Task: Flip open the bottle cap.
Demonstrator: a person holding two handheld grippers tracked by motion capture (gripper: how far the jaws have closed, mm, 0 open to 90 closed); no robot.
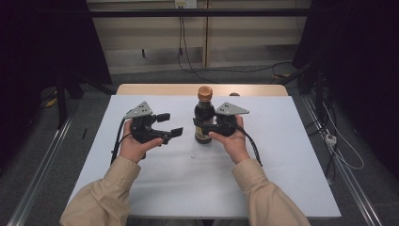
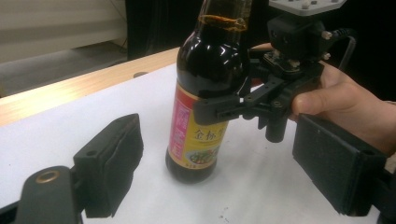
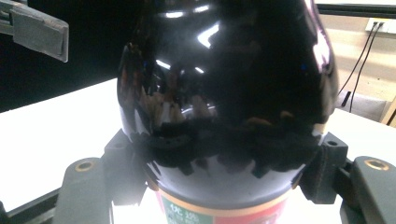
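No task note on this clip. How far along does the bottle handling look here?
Done: the right gripper is closed on the dark sauce bottle, its fingers pressing both sides of the body above the label. In hand: the bottle stands upright on the white table, steadied. Left: the left gripper is open beside the bottle, not touching it, and the orange cap is on, so opening probably remains.

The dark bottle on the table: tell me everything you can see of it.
The bottle is dark glossy glass, filled with dark liquid to the neck, and has a round brown cap. A yellow, pink and red label with printed characters wraps its lower body. It stands upright on the white table, near the middle toward the far edge. The right gripper clasps its body just above the label, one jaw on each side. The left gripper is open beside it, not touching.
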